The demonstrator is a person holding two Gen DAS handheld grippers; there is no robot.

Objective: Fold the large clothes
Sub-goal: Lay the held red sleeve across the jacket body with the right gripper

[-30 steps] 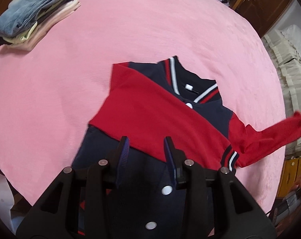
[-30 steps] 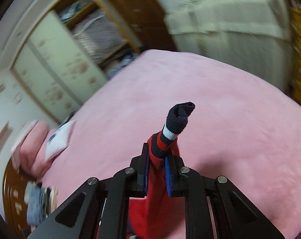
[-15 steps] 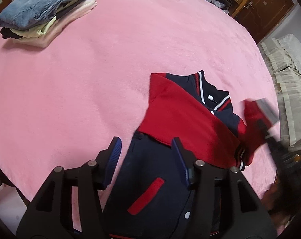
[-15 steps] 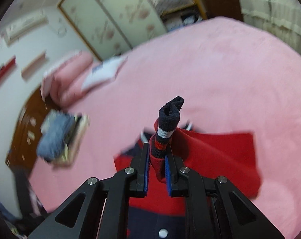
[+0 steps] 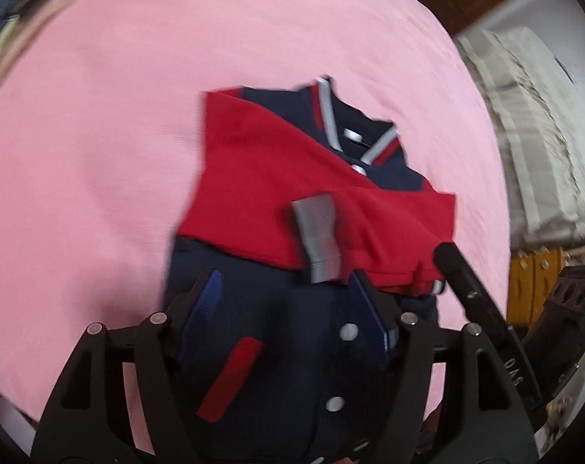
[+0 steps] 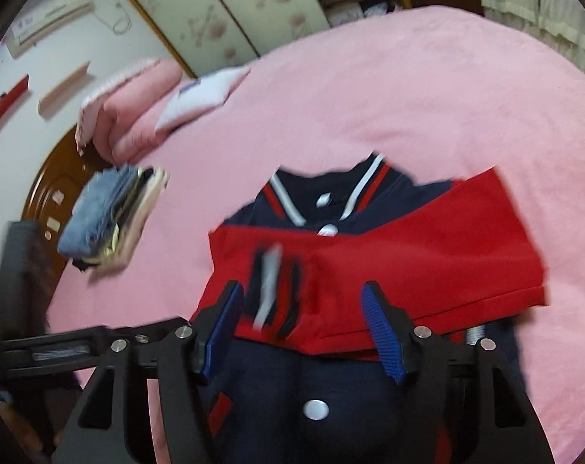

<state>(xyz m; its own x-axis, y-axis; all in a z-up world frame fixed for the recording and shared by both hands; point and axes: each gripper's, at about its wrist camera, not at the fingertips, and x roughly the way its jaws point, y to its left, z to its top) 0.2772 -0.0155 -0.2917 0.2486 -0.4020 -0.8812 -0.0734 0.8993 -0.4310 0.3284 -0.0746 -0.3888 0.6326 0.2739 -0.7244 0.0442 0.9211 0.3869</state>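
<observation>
Jacket: your navy-and-red jacket (image 6: pixel 331 406) lies face up on the pink bed (image 6: pixel 427 89), collar away from you.
Done: both red sleeves (image 5: pixel 277 178) are crossed over the chest.
Left gripper (image 5: pixel 288 321): spread, just been opening, pinching nothing.
Right gripper (image 6: pixel 304 328): spread, just opened; the striped cuff (image 6: pixel 271 282) drops loose between its jaws.
Left to do: probably fold the body up, then move it to the folded stack (image 6: pixel 110 220).

I'm watching both wrist cameras looking steeply down, close over the jacket (image 5: pixel 292 201) on the pink bed (image 5: pixel 118 154); they're sharing its collar (image 6: pixel 323 193) and the folded pile (image 6: pixel 110 216)
</observation>
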